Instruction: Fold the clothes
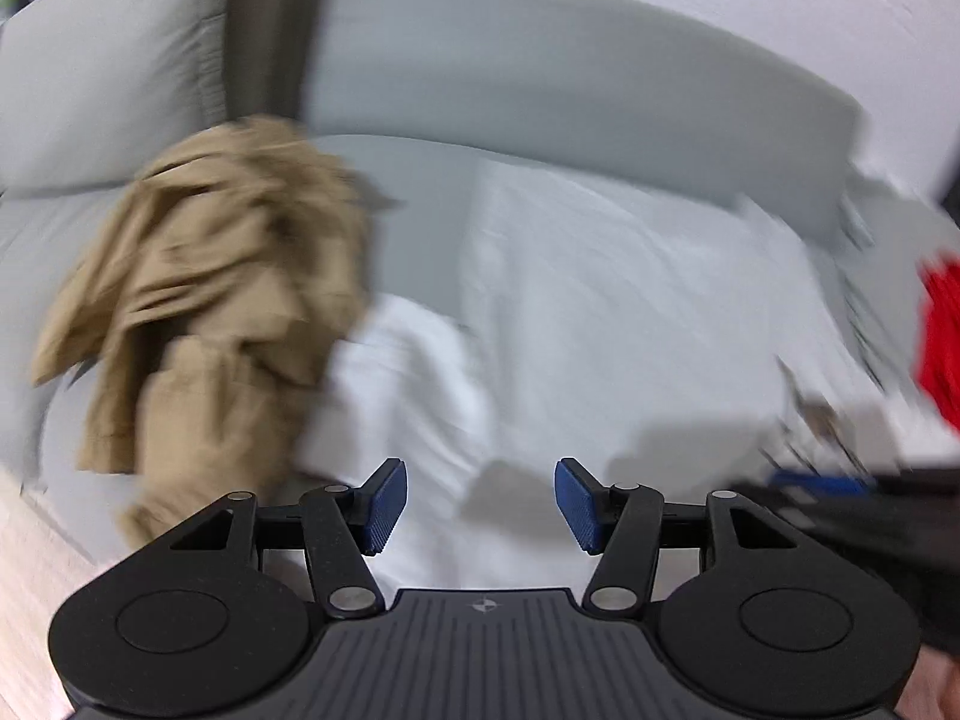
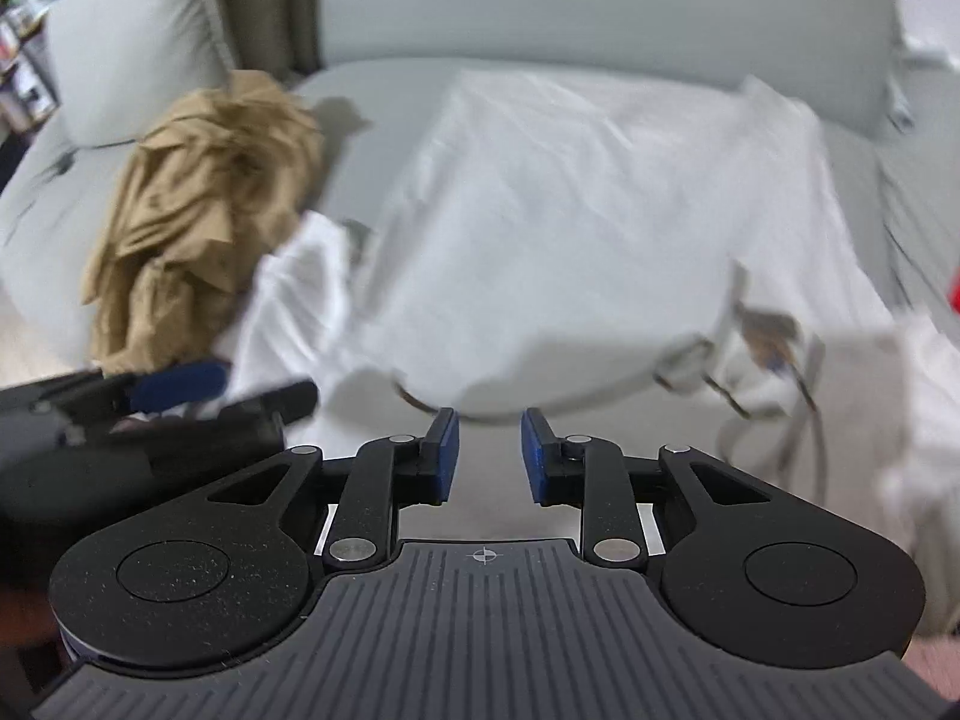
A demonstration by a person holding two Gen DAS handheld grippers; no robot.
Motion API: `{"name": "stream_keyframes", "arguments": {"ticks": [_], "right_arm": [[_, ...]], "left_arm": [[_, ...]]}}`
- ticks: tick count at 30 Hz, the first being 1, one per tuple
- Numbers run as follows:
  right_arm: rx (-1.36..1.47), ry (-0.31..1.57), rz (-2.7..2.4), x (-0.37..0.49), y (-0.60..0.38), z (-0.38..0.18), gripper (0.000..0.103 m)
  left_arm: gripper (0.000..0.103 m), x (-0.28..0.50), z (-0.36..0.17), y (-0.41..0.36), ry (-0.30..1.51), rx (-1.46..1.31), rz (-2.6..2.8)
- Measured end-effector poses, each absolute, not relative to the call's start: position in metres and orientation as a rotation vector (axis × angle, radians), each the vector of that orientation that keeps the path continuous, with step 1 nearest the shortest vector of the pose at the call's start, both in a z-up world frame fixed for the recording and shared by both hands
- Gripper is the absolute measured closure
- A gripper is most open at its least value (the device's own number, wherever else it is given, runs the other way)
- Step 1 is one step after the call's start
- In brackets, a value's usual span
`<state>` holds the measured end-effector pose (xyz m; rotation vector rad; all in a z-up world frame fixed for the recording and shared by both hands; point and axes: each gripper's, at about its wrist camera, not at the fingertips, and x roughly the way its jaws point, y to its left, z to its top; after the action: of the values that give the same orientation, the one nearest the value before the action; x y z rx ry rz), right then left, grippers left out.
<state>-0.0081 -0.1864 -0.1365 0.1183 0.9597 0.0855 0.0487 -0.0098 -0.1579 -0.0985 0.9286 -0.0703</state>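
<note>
A white garment (image 1: 600, 300) lies spread flat on the grey sofa seat, its near edge hanging toward me; the right wrist view shows the same white garment (image 2: 570, 210) with a collar label (image 2: 771, 330) at its right. A crumpled tan garment (image 1: 210, 300) is heaped to the left, also seen as the tan garment (image 2: 204, 198). My left gripper (image 1: 480, 504) hovers over the white cloth's near edge, open, nothing between its blue pads. My right gripper (image 2: 489, 456) is open by a narrower gap, also empty. Both views are motion-blurred.
The grey sofa backrest (image 1: 540, 78) curves behind, with a grey cushion (image 1: 108, 60) at back left. Something red (image 1: 942, 336) shows at the right edge. Each gripper appears in the other's view: right gripper (image 1: 840, 498), left gripper (image 2: 180, 384). Shelves (image 2: 24, 30) stand far left.
</note>
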Motion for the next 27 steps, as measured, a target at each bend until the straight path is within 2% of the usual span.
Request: {"name": "stream_keyframes", "arguments": {"ticks": [8, 11, 17, 19, 20, 22, 23, 27], "right_arm": [[0.115, 1.005, 0.145, 0.018, -0.153, -0.146, 0.071], [0.120, 1.032, 0.154, 0.027, -0.145, -0.153, 0.069], [0.100, 1.051, 0.170, 0.030, -0.138, -0.160, 0.067], [0.097, 1.055, 0.171, 0.029, -0.137, -0.162, 0.067], [0.099, 1.057, 0.171, 0.029, -0.138, -0.163, 0.066], [0.109, 1.063, 0.167, 0.029, -0.139, -0.166, 0.066], [0.117, 1.065, 0.166, 0.029, -0.140, -0.167, 0.066], [0.119, 1.069, 0.165, 0.029, -0.142, -0.170, 0.065]], "left_arm": [[0.066, 0.082, -0.181, 0.048, 1.003, -0.194, 0.024], [0.087, 0.090, -0.184, 0.055, 0.998, -0.070, 0.088], [0.089, 0.119, -0.199, 0.098, 1.019, 0.035, 0.238], [0.095, 0.117, -0.196, 0.093, 1.018, 0.058, 0.182], [0.095, 0.115, -0.194, 0.092, 1.012, 0.048, 0.163], [0.086, 0.102, -0.186, 0.087, 0.985, -0.043, 0.046], [0.079, 0.097, -0.184, 0.085, 0.975, -0.079, 0.003], [0.078, 0.082, -0.173, 0.071, 0.916, -0.154, -0.122]]}}
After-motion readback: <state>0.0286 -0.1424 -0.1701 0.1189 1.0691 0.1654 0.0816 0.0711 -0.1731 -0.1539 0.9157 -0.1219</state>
